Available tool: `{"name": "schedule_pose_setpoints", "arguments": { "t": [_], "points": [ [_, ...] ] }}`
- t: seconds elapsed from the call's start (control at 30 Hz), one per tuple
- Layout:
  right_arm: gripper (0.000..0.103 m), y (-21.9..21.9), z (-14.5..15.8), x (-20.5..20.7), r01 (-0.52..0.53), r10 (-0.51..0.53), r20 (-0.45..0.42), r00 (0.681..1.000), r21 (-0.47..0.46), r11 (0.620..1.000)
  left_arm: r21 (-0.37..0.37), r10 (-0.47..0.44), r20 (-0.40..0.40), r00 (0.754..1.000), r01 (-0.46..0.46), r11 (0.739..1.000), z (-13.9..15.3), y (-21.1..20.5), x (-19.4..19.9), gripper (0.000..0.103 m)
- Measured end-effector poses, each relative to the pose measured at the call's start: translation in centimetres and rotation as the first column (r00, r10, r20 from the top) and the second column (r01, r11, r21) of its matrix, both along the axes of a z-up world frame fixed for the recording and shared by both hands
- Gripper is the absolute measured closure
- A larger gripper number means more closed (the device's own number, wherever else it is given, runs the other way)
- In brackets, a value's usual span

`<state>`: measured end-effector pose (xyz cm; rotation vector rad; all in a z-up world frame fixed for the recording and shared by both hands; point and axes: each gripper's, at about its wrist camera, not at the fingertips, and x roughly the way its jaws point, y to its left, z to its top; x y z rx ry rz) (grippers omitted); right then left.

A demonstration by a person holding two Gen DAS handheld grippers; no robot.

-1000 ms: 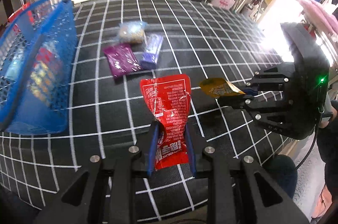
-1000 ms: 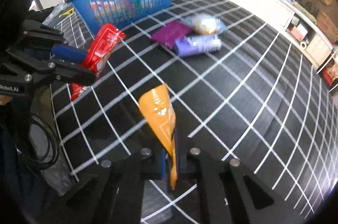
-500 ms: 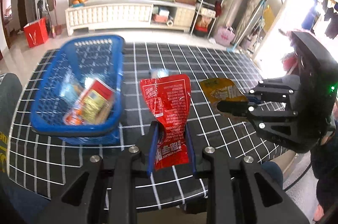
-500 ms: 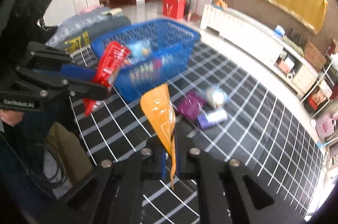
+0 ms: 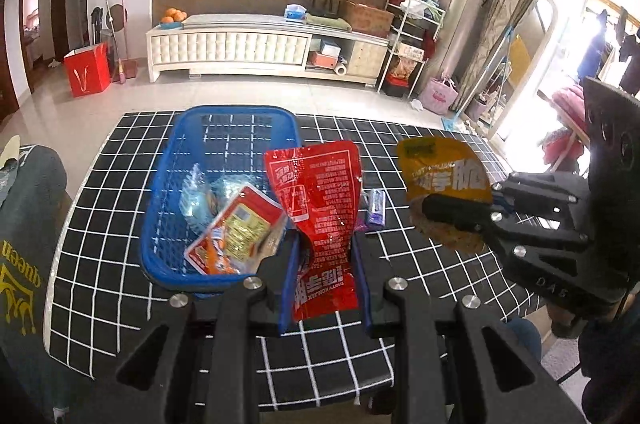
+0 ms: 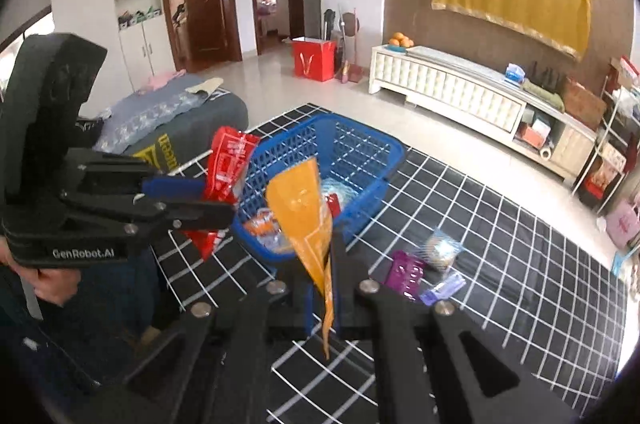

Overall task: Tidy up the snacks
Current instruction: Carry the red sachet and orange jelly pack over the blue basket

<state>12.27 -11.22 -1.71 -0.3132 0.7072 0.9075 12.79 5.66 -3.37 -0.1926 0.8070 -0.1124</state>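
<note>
Left gripper [image 5: 323, 256] clamped on red packet [image 5: 318, 200], right gripper [image 6: 320, 288] on orange packet [image 6: 304, 212]; raised near blue basket [image 5: 160, 180] for dropping in.

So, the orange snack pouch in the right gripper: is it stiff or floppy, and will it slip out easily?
The orange pouch, pinched by the right gripper, stands up and fans out above the fingers, so probably fairly stiff film. It looks flat and thin, likely light. Its glossy surface may be slippery, yet the narrow end hanging below suggests a secure hold.
</note>
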Motion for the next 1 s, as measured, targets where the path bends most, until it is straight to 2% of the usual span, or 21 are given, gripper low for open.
{"name": "schedule_pose_setpoints", "arguments": {
  "t": [0.13, 0.4, 0.53, 0.73, 0.83, 0.97, 1.0],
  "points": [
    [0.093, 2.1, -0.7, 0.8, 0.018, -0.018, -0.028, 0.999, -0.002, 1.000, -0.012, 0.000, -0.020, 1.000, 0.000, 1.000, -0.2, 1.3, 1.3, 0.079],
    [0.093, 4.9, -2.6, 2.6, 0.071, -0.071, -0.110, 0.991, -0.007, 0.997, -0.044, -0.018, -0.111, 0.994, 0.013, 0.999, -2.8, 3.6, 4.8, 0.078],
    [0.093, 6.2, -3.1, 3.2, 0.073, -0.077, -0.116, 0.990, -0.037, 0.997, -0.073, -0.029, -0.138, 0.990, 0.019, 0.997, -4.2, 4.4, 5.9, 0.077],
    [0.093, 6.5, -3.6, 3.8, 0.097, -0.100, -0.137, 0.985, -0.030, 0.995, -0.078, -0.037, -0.179, 0.983, 0.023, 0.997, -6.1, 4.6, 6.9, 0.077],
    [0.093, 6.3, -4.1, 3.8, 0.117, -0.121, -0.160, 0.980, -0.033, 0.993, -0.060, -0.050, -0.183, 0.982, 0.039, 0.997, -6.4, 4.1, 6.9, 0.074],
    [0.093, 6.2, -3.8, 3.2, 0.116, -0.121, -0.149, 0.981, -0.041, 0.992, -0.020, -0.044, -0.193, 0.980, 0.041, 0.999, -6.4, 3.0, 6.8, 0.068],
    [0.093, 6.0, -3.5, 3.0, 0.116, -0.120, -0.149, 0.981, -0.034, 0.993, -0.023, -0.046, -0.196, 0.980, 0.043, 0.999, -6.4, 3.0, 6.7, 0.063]
  ]
}}
